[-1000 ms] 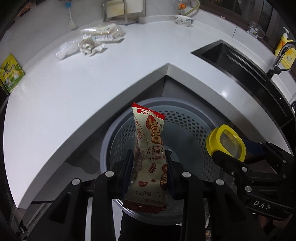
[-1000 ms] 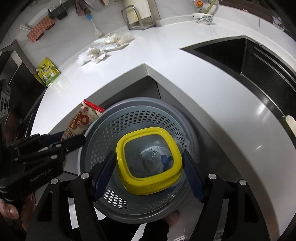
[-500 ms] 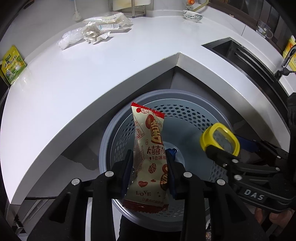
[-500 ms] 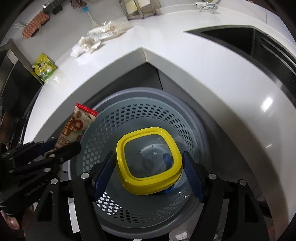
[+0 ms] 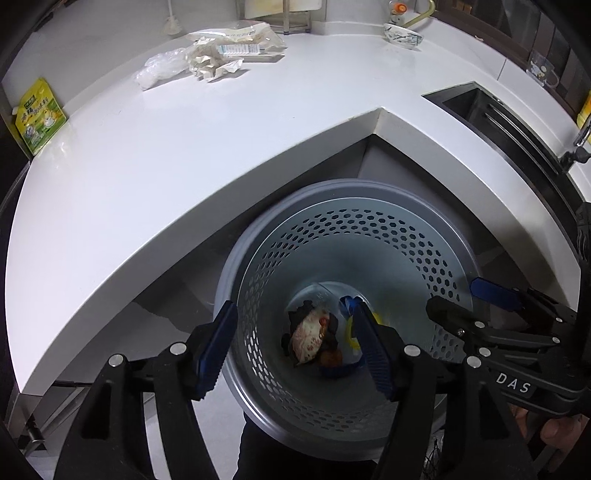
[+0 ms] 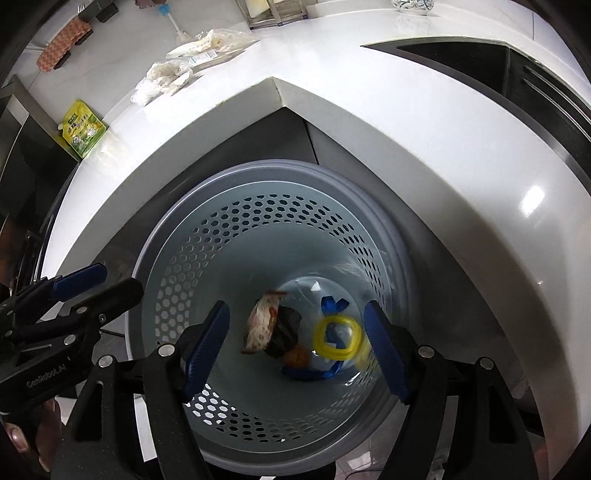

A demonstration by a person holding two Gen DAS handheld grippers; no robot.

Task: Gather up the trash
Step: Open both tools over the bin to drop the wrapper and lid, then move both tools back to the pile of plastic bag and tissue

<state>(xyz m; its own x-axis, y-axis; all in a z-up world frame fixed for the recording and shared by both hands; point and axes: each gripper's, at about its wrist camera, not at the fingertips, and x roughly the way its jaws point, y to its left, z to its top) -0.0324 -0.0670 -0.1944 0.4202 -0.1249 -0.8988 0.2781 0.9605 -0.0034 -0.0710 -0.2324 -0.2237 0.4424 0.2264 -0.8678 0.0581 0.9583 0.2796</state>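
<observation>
A grey perforated trash bin (image 5: 369, 236) (image 6: 258, 221) stands on the floor in the counter's inner corner. At its bottom lie a red-and-cream snack wrapper (image 5: 310, 334) (image 6: 262, 325) and a clear tub with a yellow rim (image 6: 338, 338), among dark scraps and blue plastic. My left gripper (image 5: 291, 308) (image 6: 120, 278) hangs over the bin's left rim with its jaws opening and nothing between them. Over the bin's right half, my right gripper (image 6: 295, 306) (image 5: 454, 295) stands open and holds nothing. In the left wrist view my right finger hides most of the tub.
On the white L-shaped counter (image 5: 184, 155) lie crumpled paper and plastic wrappers (image 5: 214, 62) at the back and a green pouch (image 5: 38, 114) at the far left. A dark sink (image 5: 498, 114) is on the right, a small bowl (image 5: 402, 33) behind it.
The left jaws have spread and the snack wrapper has fallen from them into the bin. The yellow-rimmed tub has dropped from the right gripper to the bin's bottom.
</observation>
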